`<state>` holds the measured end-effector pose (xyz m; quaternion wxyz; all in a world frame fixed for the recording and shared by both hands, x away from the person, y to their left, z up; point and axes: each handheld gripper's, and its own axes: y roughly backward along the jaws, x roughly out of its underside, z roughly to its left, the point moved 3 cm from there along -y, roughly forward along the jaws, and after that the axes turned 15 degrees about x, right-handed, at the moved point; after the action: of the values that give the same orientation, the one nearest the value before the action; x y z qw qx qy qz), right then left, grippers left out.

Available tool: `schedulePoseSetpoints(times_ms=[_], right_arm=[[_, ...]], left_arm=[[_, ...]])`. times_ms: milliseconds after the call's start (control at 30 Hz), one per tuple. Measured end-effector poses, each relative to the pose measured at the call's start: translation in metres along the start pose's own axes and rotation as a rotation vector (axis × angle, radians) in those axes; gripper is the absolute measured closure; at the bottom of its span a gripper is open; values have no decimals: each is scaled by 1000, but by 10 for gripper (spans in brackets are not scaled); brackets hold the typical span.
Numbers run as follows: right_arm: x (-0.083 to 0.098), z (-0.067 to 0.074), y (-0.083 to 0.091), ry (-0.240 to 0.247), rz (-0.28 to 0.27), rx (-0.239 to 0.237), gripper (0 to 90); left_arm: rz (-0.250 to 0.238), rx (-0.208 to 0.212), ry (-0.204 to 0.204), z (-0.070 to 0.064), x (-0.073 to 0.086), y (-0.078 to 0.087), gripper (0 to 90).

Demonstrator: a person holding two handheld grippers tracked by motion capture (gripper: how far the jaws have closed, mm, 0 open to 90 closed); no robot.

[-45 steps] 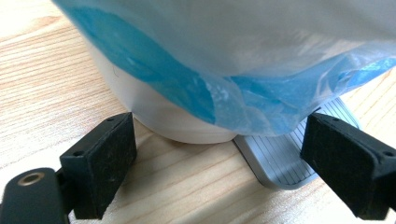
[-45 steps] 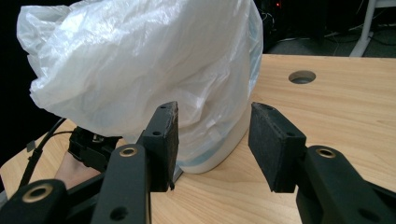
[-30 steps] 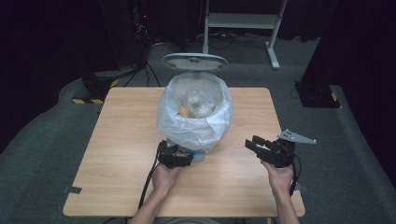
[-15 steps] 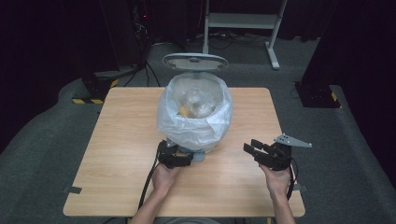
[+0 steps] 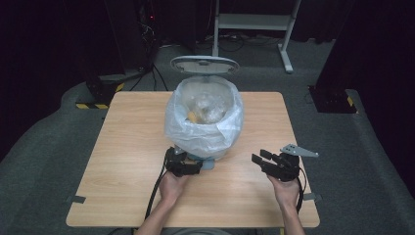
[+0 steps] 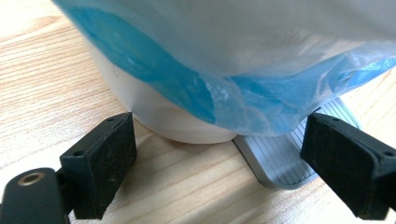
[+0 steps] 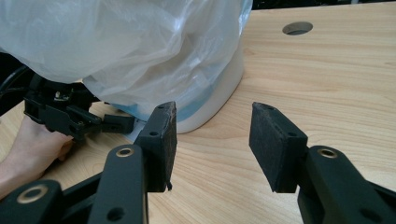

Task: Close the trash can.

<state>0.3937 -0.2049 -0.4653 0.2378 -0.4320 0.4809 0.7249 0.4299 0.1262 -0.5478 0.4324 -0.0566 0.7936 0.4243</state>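
Bin (image 5: 205,142) with bag (image 5: 203,122) mid-table, lid up – left gripper (image 6: 219,158) open at its foot, straddling the pedal (image 6: 289,154). Right gripper (image 7: 212,140) empty, half open, near the bin's right side. Likely next – closing in on the bag edge to lift it out

The high view is lit from above on the wooden table (image 5: 127,161) alone; everything around it falls into near-black, with dark curtains filling the upper corners and the grey floor dim at the frame's edges. The picture is soft and slightly grainy, without sharp detail. The plastic bag (image 5: 205,125) catches pale glare along its rim. In the left gripper view the light is bright and even; the bag at the top is washed out nearly to white, and the close jaws at the bottom corners look slightly soft. The right gripper view is crisp on the wood grain, with soft shadows under the bag and a dark upper left corner.
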Motion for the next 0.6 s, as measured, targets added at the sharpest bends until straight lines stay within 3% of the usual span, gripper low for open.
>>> schedulePoseSetpoints(times_ms=[600], right_arm=[[15, 0, -20, 34, 59, 55, 505]], left_arm=[[-1, 0, 1, 0, 0, 0, 105]])
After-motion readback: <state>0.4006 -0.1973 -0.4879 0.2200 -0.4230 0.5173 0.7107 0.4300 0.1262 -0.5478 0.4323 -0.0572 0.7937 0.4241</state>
